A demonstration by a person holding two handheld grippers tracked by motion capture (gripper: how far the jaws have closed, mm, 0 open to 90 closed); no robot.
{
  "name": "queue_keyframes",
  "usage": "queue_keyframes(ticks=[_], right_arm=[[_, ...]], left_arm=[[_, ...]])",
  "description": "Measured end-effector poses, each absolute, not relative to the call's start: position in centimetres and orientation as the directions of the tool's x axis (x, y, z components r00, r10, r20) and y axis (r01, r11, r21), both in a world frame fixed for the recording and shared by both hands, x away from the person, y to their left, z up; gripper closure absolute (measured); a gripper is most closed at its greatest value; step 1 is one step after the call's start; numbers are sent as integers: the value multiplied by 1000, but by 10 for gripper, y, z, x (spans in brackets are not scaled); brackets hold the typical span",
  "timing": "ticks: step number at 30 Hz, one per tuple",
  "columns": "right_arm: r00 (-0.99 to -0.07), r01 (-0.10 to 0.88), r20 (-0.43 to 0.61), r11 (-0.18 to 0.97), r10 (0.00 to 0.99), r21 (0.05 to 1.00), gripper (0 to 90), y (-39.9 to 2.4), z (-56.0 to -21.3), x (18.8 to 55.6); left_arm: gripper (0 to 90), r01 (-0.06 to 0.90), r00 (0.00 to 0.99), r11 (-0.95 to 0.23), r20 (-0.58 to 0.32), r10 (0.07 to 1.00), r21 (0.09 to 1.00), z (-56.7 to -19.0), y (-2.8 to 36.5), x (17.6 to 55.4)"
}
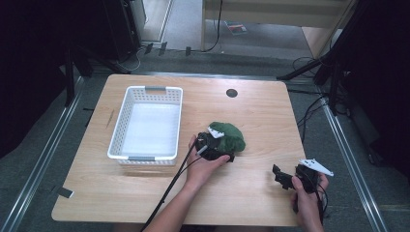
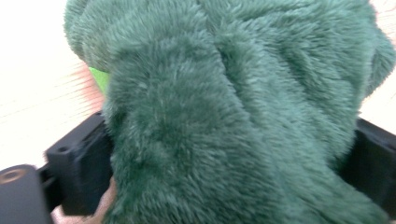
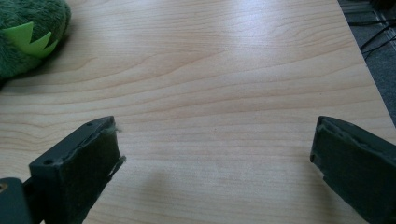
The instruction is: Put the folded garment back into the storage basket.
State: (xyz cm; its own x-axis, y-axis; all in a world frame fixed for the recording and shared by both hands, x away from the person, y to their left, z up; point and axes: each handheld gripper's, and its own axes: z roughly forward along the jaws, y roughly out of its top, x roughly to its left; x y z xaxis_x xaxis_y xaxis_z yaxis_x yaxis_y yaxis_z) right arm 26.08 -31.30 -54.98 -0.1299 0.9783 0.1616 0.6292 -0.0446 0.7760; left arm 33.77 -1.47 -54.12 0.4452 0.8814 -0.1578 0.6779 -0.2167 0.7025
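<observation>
Right claw (image 1: 282, 175): near right of the surface (image 1: 261, 121), held by the right hand (image 1: 307, 200); jaws spread wide over bare wood, pinching nothing.
Left claw (image 1: 218, 150): mid surface, in the left hand (image 1: 203, 162); jaws either side of the plush (image 2: 233, 116), pressed into its fur.
Plush: green, furry, right of the basket (image 1: 147, 123), resting on the surface; light green jagged trim (image 3: 32, 37).
Basket: white, left of centre.

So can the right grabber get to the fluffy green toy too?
Probably yes. The right gripper is open and holds nothing, and bare table lies between it and the green toy. But the left gripper already has its jaws around the toy's near side, so only the other side is free.
</observation>
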Motion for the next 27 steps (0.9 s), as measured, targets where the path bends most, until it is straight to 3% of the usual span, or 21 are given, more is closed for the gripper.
queue_keyframes(ticks=[6,13,27], right_arm=[[-128,632,162,-46,978,774,13,-313,-550,261],[-127,633,164,-48,978,773,13,-313,-550,261],[-126,636,164,-47,979,770,13,-313,-550,261]], left_arm=[[225,669,438,-209,-151,886,714,-538,-15,336],[329,658,432,-189,-159,888,729,-532,-12,335],[350,604,441,-124,-201,875,787,-499,5,331]])
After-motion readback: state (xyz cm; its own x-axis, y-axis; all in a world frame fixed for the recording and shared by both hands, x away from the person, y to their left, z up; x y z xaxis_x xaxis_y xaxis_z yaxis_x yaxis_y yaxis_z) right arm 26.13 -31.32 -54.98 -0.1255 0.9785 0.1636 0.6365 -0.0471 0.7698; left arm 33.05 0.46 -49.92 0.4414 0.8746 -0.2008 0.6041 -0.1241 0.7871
